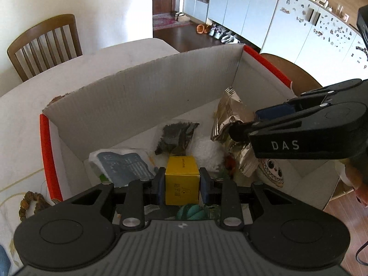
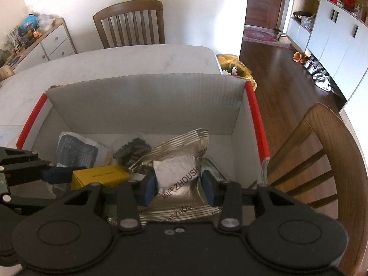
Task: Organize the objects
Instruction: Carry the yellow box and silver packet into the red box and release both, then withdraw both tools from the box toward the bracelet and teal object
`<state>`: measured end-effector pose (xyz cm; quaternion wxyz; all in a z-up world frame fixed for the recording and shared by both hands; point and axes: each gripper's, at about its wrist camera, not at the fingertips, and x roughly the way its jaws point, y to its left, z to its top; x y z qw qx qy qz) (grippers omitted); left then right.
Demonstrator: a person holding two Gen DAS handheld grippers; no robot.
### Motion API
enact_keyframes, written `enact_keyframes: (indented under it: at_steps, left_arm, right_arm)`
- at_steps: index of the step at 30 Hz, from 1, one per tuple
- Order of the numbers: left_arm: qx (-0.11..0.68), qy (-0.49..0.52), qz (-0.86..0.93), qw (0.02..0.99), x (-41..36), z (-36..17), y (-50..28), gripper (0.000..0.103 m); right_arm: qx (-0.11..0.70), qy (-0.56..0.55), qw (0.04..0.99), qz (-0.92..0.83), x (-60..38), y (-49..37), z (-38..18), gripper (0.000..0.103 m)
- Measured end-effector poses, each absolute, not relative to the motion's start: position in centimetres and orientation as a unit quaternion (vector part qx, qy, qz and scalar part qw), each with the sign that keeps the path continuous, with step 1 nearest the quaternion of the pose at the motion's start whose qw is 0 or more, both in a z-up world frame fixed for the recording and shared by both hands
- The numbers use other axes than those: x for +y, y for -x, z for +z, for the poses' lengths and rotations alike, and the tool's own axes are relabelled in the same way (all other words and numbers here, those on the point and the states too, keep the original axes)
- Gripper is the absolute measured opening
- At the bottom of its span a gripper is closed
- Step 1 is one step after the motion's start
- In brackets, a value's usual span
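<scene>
Left wrist view: left gripper (image 1: 182, 184) clamps the yellow box (image 1: 182, 179) above the carton (image 1: 142, 96); right gripper (image 2: 179, 188) beside it clamps the foil packet (image 2: 178, 177).

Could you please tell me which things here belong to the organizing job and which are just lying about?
In the job:
- yellow box, held in the left gripper
- silver foil packet, held in the right gripper
- cardboard box

Lying about:
- bead bracelet
- chair
- shoes
</scene>
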<state>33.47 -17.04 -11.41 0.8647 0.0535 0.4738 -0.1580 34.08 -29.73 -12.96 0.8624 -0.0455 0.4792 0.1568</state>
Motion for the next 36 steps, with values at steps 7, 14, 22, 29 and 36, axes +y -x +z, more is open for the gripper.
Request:
enact_keyframes:
  at_steps: [7, 14, 22, 29, 36]
  left_arm:
    - [0.478, -0.049, -0.163, 0.862, -17.0, -11.4, -33.5, 0.030]
    - [0.458, -0.048, -0.173, 0.871, -17.0, -10.5, -32.7, 0.062]
    - [0.439, -0.050, -0.179, 0.879, -17.0, -9.0, -31.4, 0.062]
    - [0.413, -0.041, -0.174, 0.893, -15.9, -7.0, -29.4, 0.062]
    - [0.389, -0.026, -0.172, 0.905, -13.7, -4.5, -27.1, 0.062]
  right_arm:
    - [0.472, 0.051, 0.866, 0.157, -29.7, -33.6, -12.5, 0.046]
    - [0.468, 0.052, 0.868, 0.157, -29.9, -33.0, -11.8, 0.048]
    - [0.450, 0.036, 0.877, 0.161, -30.4, -31.5, -9.5, 0.048]
    - [0.433, 0.009, 0.885, 0.170, -30.6, -29.8, -7.5, 0.054]
    - [0.401, -0.008, 0.897, 0.186, -30.0, -26.9, -4.8, 0.060]
